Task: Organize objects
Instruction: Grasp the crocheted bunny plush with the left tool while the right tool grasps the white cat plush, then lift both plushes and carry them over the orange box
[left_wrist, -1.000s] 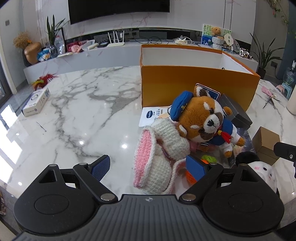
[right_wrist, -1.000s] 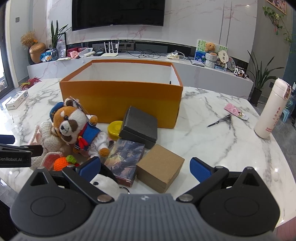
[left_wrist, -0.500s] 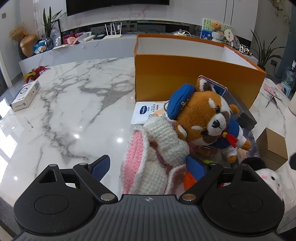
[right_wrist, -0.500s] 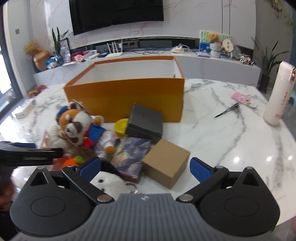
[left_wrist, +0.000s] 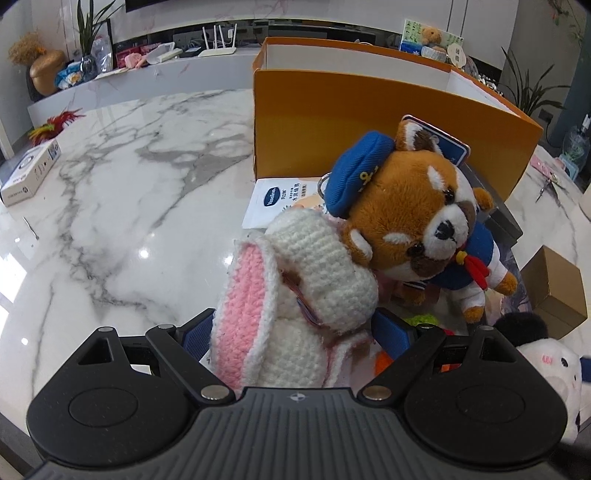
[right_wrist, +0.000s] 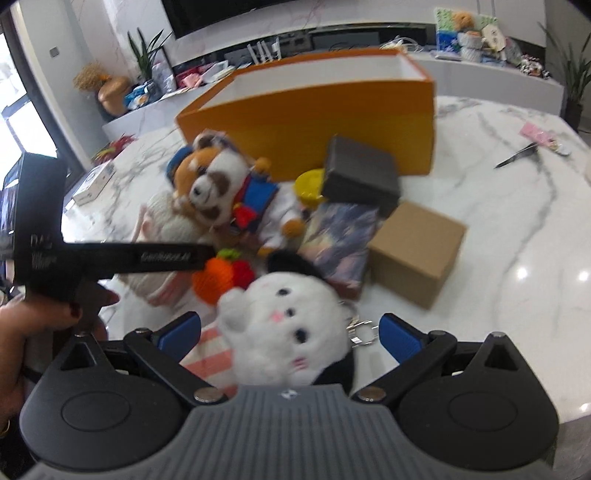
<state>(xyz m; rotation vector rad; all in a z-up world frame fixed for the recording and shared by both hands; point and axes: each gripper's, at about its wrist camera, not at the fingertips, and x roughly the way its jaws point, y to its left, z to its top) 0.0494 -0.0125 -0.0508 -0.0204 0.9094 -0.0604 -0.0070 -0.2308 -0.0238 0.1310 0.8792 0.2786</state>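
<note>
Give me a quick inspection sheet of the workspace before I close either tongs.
Surface: marble table, glossy, glare spots.
Job's things: open orange box; knitted bunny between left tongs; white plush between right tongs; red panda toy, knitted carrot, book, black box, cardboard box, yellow lid.
Clutter: scissors, white carton.
Grippers: both open.
Cables: wires on rear counter.
Surroundings: plants, television.
</note>
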